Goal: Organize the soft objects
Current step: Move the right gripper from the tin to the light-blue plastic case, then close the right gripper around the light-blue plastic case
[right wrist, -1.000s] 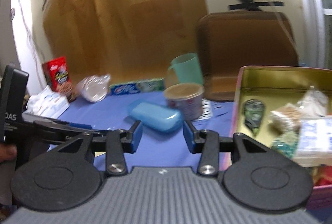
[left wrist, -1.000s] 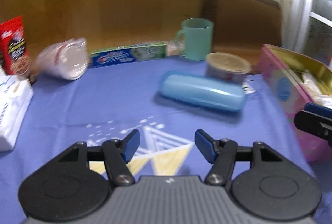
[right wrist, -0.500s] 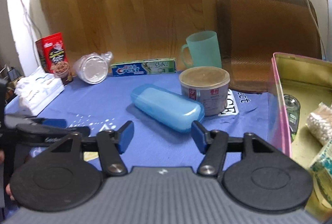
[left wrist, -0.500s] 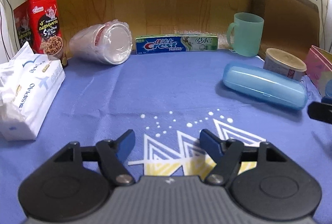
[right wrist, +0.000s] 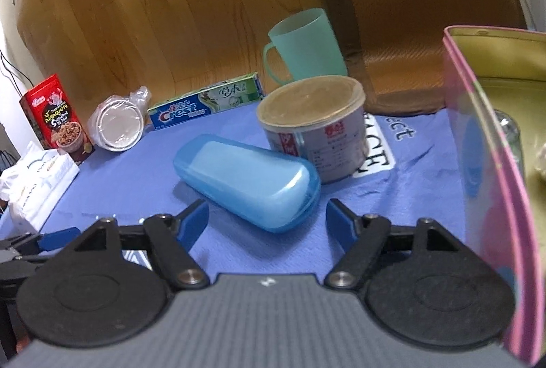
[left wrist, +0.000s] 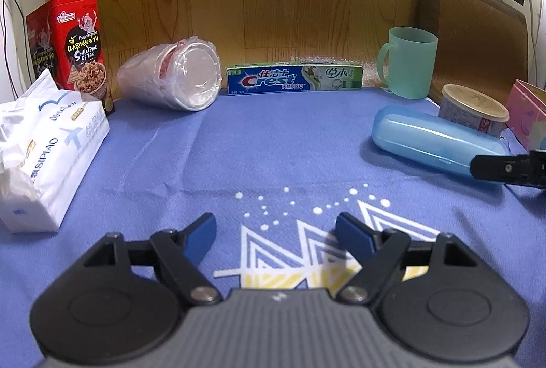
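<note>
A white tissue pack (left wrist: 47,156) lies at the left on the blue cloth; it also shows in the right wrist view (right wrist: 37,183). A bagged stack of cups (left wrist: 174,79) lies on its side at the back. A blue plastic case (right wrist: 247,180) lies just ahead of my right gripper (right wrist: 267,217), which is open and empty. The case also shows in the left wrist view (left wrist: 436,141). My left gripper (left wrist: 275,233) is open and empty over the cloth's white pattern. A pink tin (right wrist: 484,142) with a gold inside stands open at the right.
A Crest toothpaste box (left wrist: 295,79), a green mug (left wrist: 407,62) and a red snack box (left wrist: 68,40) line the back by the wooden board. A lidded can (right wrist: 312,125) stands behind the case. A brown chair back (right wrist: 419,19) is behind the table.
Both grippers have swung left and stayed open. The right gripper has moved closer to the blue case, and the tin has slid to the right edge of its view.
</note>
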